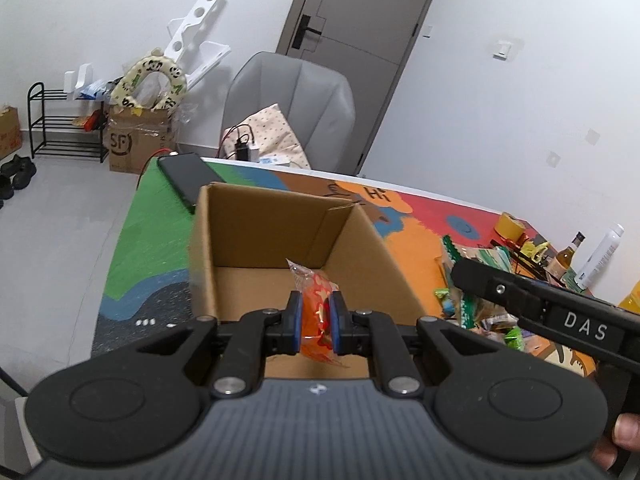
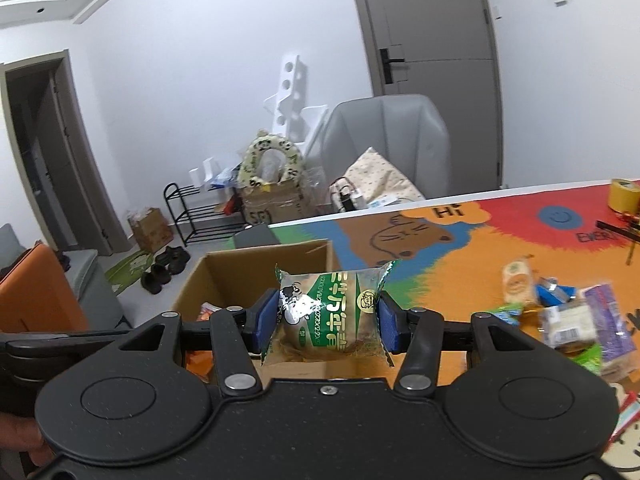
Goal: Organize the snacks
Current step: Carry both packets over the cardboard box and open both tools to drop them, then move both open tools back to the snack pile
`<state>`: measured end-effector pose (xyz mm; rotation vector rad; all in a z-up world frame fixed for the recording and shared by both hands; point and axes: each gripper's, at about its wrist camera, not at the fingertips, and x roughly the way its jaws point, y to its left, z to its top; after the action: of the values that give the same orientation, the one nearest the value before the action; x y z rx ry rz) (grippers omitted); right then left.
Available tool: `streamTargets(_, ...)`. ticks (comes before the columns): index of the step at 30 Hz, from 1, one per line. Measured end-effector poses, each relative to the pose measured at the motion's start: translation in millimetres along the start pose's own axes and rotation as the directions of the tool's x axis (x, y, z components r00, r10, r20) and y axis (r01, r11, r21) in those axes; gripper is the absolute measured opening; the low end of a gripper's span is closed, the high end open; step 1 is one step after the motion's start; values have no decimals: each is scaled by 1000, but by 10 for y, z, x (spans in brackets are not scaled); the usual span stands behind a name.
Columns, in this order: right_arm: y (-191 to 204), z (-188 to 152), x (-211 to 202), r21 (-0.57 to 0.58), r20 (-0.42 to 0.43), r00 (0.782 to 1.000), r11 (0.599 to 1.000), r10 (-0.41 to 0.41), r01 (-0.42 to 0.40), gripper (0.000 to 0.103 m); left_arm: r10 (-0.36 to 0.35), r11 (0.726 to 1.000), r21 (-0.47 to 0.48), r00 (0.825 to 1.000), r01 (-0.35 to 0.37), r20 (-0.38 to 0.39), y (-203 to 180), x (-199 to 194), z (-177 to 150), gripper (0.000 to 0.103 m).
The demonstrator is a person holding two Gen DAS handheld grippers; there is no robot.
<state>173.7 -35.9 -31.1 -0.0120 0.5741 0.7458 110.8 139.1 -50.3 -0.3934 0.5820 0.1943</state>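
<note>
Left: the left claw (image 1: 313,318) is clenched on a small orange-and-red plastic snack packet (image 1: 316,312), poised over the open brown cardboard box (image 1: 256,232), apparently for dropping inside. Centre: the right claw (image 2: 328,316) grips a green-and-white wrapped pastry packet (image 2: 330,312) by its ends, above the box's near edge. Right: a loose pile of assorted wrapped snacks (image 2: 568,316), blurred, waits on the colourful cartoon-printed table (image 2: 460,248).
</note>
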Motion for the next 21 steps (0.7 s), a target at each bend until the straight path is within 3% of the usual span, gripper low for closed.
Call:
streamTargets(5, 114, -4, 82, -1, -20, 1000, 1000, 22, -22, 49, 16, 1000, -2, 1000, -16, -12, 65, -55, 27, 18)
streamTargets(10, 181, -5, 118, -5, -50, 997, 999, 52, -52, 52, 31, 999, -24, 999, -31, -9, 143, -112, 38, 31)
streamTargets(11, 185, -8, 111, -4, -51, 998, 999, 49, -49, 57, 30, 999, -27, 1000, -30, -7, 155, -121, 42, 36)
streamTargets(17, 48, -32, -13, 27, -30, 999, 999, 22, -21, 60, 43, 999, -21, 999, -43, -6, 82, -137, 38, 70)
streamTargets(21, -112, -79, -86, 60, -40, 999, 998, -11, 14, 64, 51, 999, 5, 999, -51, 13, -24, -146, 43, 80)
